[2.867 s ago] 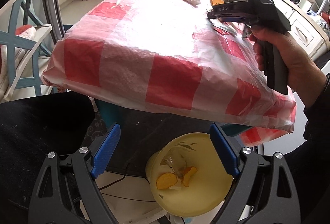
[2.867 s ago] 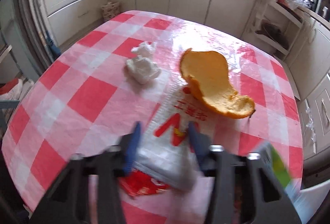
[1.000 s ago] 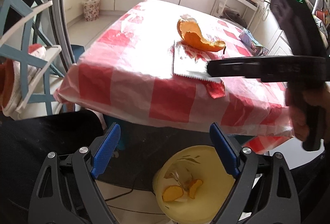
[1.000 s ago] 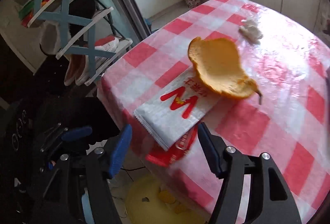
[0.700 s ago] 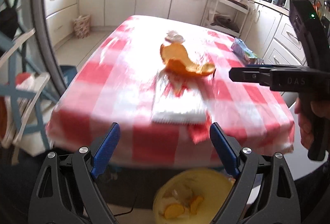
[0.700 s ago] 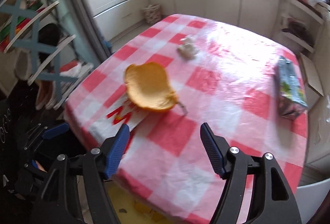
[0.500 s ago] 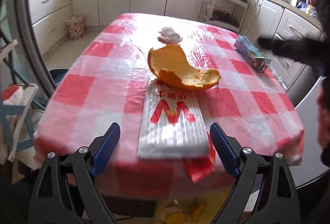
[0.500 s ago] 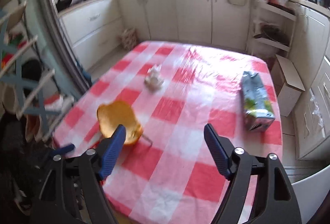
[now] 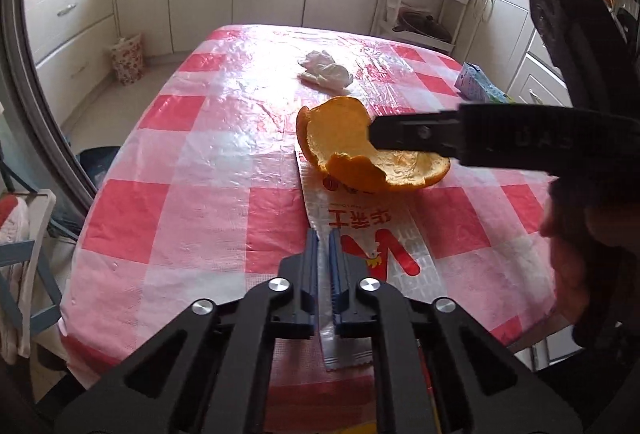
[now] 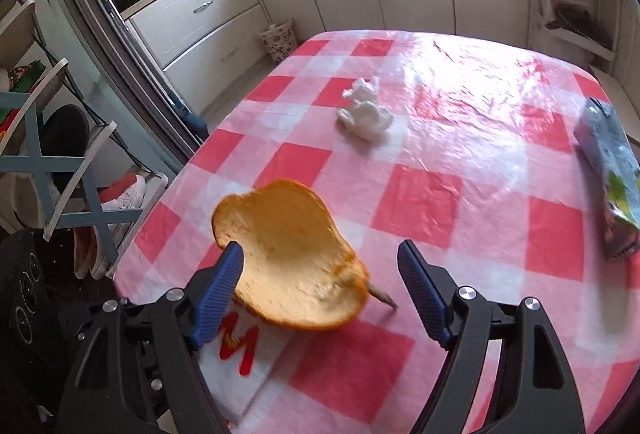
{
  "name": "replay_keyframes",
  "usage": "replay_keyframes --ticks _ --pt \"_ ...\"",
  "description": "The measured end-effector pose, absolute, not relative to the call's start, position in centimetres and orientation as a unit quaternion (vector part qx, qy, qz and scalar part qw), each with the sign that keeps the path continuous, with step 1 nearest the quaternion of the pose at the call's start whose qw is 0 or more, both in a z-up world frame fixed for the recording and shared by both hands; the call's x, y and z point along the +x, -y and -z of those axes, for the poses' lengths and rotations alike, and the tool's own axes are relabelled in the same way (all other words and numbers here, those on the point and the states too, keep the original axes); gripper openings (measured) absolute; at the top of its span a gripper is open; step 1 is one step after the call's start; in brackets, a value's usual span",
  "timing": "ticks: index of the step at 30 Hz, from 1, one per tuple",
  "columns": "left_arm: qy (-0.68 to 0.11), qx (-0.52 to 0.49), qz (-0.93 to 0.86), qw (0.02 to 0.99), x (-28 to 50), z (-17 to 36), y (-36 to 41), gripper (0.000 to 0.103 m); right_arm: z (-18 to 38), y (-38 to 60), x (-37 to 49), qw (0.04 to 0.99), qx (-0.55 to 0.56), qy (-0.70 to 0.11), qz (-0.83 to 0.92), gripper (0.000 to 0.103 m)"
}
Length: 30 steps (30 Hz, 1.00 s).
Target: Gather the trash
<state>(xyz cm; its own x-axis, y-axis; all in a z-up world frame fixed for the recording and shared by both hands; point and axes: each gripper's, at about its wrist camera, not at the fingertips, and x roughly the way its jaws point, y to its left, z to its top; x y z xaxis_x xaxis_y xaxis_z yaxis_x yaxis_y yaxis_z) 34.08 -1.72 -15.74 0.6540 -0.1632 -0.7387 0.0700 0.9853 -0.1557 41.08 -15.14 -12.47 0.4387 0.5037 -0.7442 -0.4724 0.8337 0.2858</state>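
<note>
Silver foil of the snack wrapper [image 9: 360,242] runs lengthwise away from me toward the orange peel [image 9: 360,150], which weighs down its far end. My left gripper [image 9: 324,254] has its jaws pressed together on the wrapper's left long edge, near end. Right of that, my right gripper [image 10: 320,282] stands wide open and empty, the peel between its blue fingers [image 10: 218,290] but unpinched. I judge the right nearer the peel; crumpled tissue [image 10: 366,112] lies beyond it.
</note>
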Motion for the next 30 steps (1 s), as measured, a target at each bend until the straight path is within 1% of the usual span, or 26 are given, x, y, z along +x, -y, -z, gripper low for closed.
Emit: replay_keyframes --ticks 3,5,6,7,8,9,10,11,12,13,14,15,17,19,25,26,27,28,29,30 --pt "-0.415 -0.068 0.079 0.904 34.2 15.8 1.5 0.004 12.0 14.4 41.4 0.862 0.000 -0.421 -0.284 0.077" --pt "-0.409 -0.085 0.092 0.904 33.7 15.7 1.4 0.005 12.1 14.2 42.0 0.864 0.007 -0.416 -0.284 0.077" --pt "-0.406 -0.092 0.102 0.903 33.6 15.6 1.4 0.013 12.2 14.2 42.3 0.865 0.013 -0.413 -0.286 0.077" --pt "-0.403 -0.095 0.108 0.904 33.5 15.5 1.3 0.030 12.3 14.2 42.5 0.864 0.016 -0.412 -0.289 0.077" --pt "-0.398 -0.096 0.110 0.906 33.2 15.3 1.4 0.042 12.5 14.1 42.6 0.863 0.019 -0.413 -0.292 0.077" --pt "-0.388 -0.095 0.107 0.911 32.8 15.0 1.5 0.063 12.6 14.0 42.8 0.860 0.021 -0.414 -0.297 0.077" --pt "-0.379 -0.094 0.104 0.915 32.5 14.8 1.5 0.070 12.7 13.7 42.8 0.857 0.021 -0.416 -0.303 0.075" --pt "-0.376 -0.092 0.101 0.916 32.4 14.8 1.6 0.072 12.8 13.3 42.8 0.852 0.018 -0.418 -0.315 0.062" --pt "-0.378 -0.090 0.103 0.916 32.3 14.8 1.8 0.073 12.9 12.8 42.7 0.845 0.010 -0.425 -0.324 0.042" --pt "-0.380 -0.089 0.105 0.915 32.3 15.0 1.8 0.074 12.9 12.3 42.6 0.842 -0.003 -0.429 -0.328 0.036" --pt "-0.383 -0.086 0.105 0.914 32.3 15.2 2.1 0.074 13.0 11.9 42.3 0.841 -0.019 -0.428 -0.330 0.022" --pt "-0.384 -0.083 0.107 0.913 32.2 15.3 2.4 0.075 13.1 11.7 42.0 0.837 -0.028 -0.431 -0.336 0.016" --pt "-0.383 -0.069 0.110 0.915 32.0 15.3 3.0 0.077 13.1 11.8 41.6 0.838 -0.037 -0.430 -0.334 0.010" --pt "-0.377 -0.041 0.110 0.919 31.8 15.4 4.2 0.080 12.8 12.7 41.4 0.844 -0.033 -0.428 -0.322 0.007" --pt "-0.376 0.033 0.093 0.922 31.6 16.6 6.5 0.080 11.4 17.1 41.5 0.864 0.017 -0.420 -0.276 0.005" --pt "-0.374 0.038 0.090 0.922 31.5 16.6 6.6 0.078 11.1 17.9 41.5 0.866 0.026 -0.419 -0.270 0.005" --pt "-0.372 0.036 0.088 0.923 31.5 16.5 6.4 0.068 11.0 18.5 41.5 0.868 0.033 -0.419 -0.265 0.005" --pt "-0.371 0.033 0.086 0.924 31.6 16.4 6.2 0.055 10.8 19.3 41.4 0.869 0.039 -0.419 -0.259 0.005" --pt "-0.372 0.025 0.083 0.924 31.7 16.3 5.7 0.050 10.6 19.8 41.3 0.871 0.042 -0.419 -0.254 0.005" --pt "-0.373 0.015 0.081 0.924 31.6 16.1 5.4 0.036 10.5 20.3 41.2 0.872 0.045 -0.419 -0.250 0.005"
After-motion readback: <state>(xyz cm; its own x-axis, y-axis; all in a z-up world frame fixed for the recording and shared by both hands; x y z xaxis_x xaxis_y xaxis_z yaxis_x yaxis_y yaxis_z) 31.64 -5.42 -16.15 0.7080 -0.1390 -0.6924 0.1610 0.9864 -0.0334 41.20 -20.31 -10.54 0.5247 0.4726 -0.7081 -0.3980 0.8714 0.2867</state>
